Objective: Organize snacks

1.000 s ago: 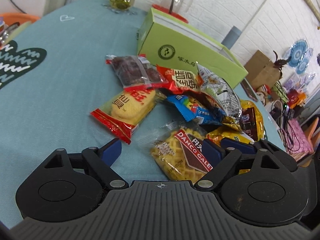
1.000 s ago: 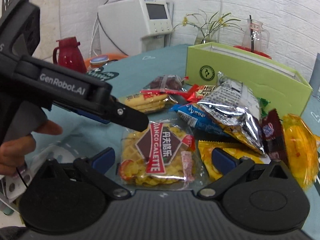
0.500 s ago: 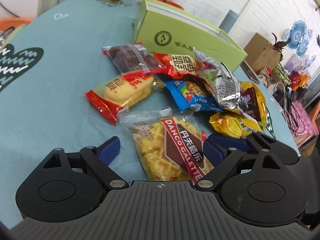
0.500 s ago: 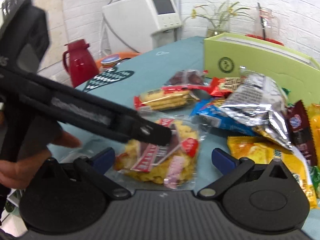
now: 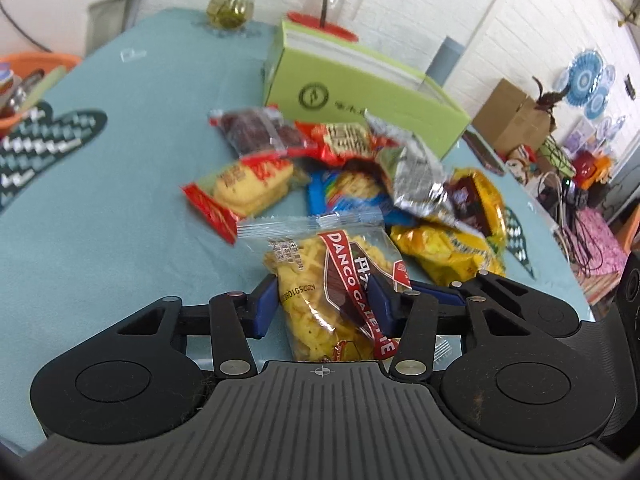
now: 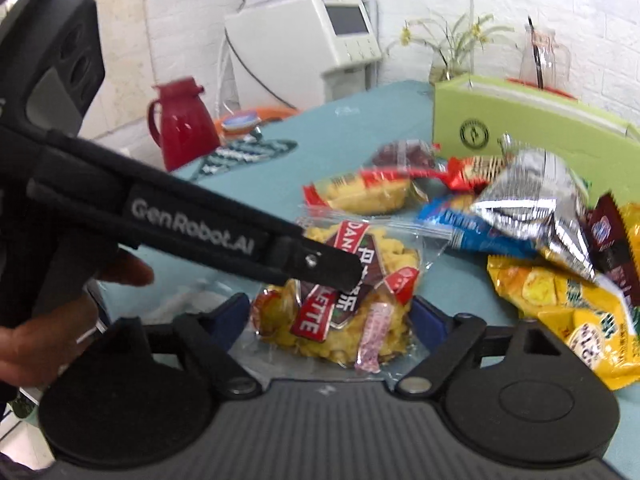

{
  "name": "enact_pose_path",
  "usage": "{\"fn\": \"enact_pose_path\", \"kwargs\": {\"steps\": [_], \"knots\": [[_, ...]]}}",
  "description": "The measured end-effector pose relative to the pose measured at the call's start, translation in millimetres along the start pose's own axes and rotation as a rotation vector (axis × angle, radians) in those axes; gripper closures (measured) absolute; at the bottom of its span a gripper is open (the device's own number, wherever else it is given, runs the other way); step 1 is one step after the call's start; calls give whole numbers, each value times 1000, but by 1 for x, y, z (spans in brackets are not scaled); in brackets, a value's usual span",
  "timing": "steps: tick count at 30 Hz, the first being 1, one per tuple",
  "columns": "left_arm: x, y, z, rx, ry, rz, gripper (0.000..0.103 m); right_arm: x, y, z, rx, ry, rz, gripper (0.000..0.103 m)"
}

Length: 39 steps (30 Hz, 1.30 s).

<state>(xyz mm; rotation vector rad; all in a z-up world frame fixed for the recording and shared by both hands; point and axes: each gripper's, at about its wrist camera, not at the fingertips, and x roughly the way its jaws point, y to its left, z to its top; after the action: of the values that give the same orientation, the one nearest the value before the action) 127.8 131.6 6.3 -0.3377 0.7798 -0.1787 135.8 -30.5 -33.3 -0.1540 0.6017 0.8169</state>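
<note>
Left tongs point(image 5: 322, 300) just closed, pinching waffle packet point(image 5: 332, 280); right tongs point(image 6: 326, 320) spread, narrowing around it; lift gently, avoid crushing

Two wrist cameras, each looking forward and down along its own fingers.
Both sit close over the waffle packet point(image 5: 336, 292) point(image 6: 340, 300) and share the snack pile point(image 5: 400, 184) point(image 6: 520, 216) and green box point(image 5: 360, 92) point(image 6: 520, 132) ahead; the right view also catches the left gripper point(image 6: 352, 272) from its side.
</note>
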Motion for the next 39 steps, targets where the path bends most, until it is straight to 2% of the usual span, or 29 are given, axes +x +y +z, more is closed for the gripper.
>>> {"fn": "enact_pose_path", "kwargs": {"steps": [4, 7, 10, 14, 18, 22, 24, 25, 27, 29, 31, 33, 36, 39], "knots": [[-13, -14, 43, 49, -88, 19, 72, -6, -7, 37, -48, -91, -17, 16], [0, -24, 99, 93, -147, -6, 72, 1, -35, 84, -101, -151, -65, 16], [34, -34, 167, 148, -180, -37, 72, 21, -80, 137, -114, -172, -115, 15], [102, -39, 240, 196, -159, -43, 72, 64, -144, 188, -68, -128, -157, 16], [170, -25, 273, 186, -67, -28, 72, 120, -193, 201, -10, -28, -148, 16], [212, -4, 278, 177, -10, 10, 69, 162, -220, 195, 52, 55, -104, 16], [211, 1, 275, 180, -22, 35, 53, 165, -224, 191, 78, 55, -92, 16], [204, 2, 272, 185, -44, 27, 52, 159, -224, 190, 81, 40, -93, 16], [184, -3, 265, 207, -93, 39, 38, 137, -218, 187, 76, -12, -105, 13], [160, -13, 254, 238, -145, 57, 35, 104, -210, 180, 75, -70, -119, 11], [133, -25, 237, 267, -181, 29, 31, 67, -204, 168, 87, -123, -124, 10], [111, -35, 214, 275, -197, -3, 28, 32, -195, 146, 110, -151, -134, 10], [87, -47, 173, 267, -183, -59, 27, -10, -178, 103, 161, -161, -156, 10], [71, -54, 129, 217, -172, -71, 27, -45, -155, 56, 221, -160, -175, 10]]}}
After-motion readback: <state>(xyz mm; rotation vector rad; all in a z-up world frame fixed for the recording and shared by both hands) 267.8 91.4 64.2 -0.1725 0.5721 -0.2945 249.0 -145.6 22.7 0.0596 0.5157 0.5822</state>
